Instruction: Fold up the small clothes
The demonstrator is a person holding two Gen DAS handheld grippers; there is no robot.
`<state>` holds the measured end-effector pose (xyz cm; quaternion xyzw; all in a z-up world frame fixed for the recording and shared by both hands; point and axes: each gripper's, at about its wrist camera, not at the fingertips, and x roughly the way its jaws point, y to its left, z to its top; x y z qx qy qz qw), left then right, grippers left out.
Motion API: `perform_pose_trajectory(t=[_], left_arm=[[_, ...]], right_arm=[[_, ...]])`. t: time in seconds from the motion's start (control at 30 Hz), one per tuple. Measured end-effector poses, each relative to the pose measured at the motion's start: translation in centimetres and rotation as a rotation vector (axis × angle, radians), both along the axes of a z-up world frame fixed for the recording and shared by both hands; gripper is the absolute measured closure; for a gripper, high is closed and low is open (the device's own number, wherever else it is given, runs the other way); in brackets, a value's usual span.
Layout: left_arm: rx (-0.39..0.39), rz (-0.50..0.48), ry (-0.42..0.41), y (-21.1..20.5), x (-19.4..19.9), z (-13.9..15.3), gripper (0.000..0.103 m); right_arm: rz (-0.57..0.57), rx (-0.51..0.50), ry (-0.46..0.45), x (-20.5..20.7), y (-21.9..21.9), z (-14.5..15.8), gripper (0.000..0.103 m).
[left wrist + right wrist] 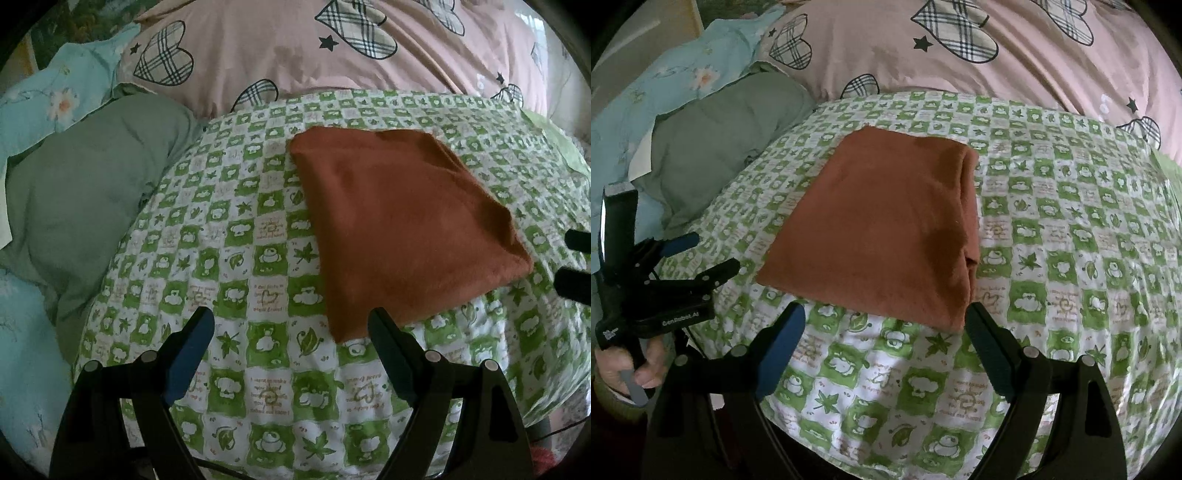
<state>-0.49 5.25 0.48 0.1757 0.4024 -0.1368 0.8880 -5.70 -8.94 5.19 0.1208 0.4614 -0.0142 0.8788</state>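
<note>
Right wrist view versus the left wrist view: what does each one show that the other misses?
Only the right wrist view shows the whole left gripper and the hand holding it. Only the left wrist view shows the left gripper's own open jaws close up, plus just the fingertips of the right gripper at the edge. Both show the folded rust-brown cloth lying free on the green checked cover, the grey-green pillow and the pink heart-print bedding.

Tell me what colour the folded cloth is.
Rust orange, plain; the cloth shows best in the right wrist view.
</note>
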Motion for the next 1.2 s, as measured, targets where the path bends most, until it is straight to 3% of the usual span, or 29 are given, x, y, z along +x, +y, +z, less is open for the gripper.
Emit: perform_pose_trajectory(t=[0.47, 1.2], left_arm=[[-0.030, 0.003, -0.015, 0.2, -0.1, 0.9, 0.017], [-0.015, -0.020, -0.014, -0.6, -0.1, 0.2, 0.017]], right_arm=[[0.001, 0.011, 0.018, 0.8, 0.4, -0.8, 0.014], [-0.060, -0.014, 0.052, 1.0, -0.7, -2.2, 0.014]])
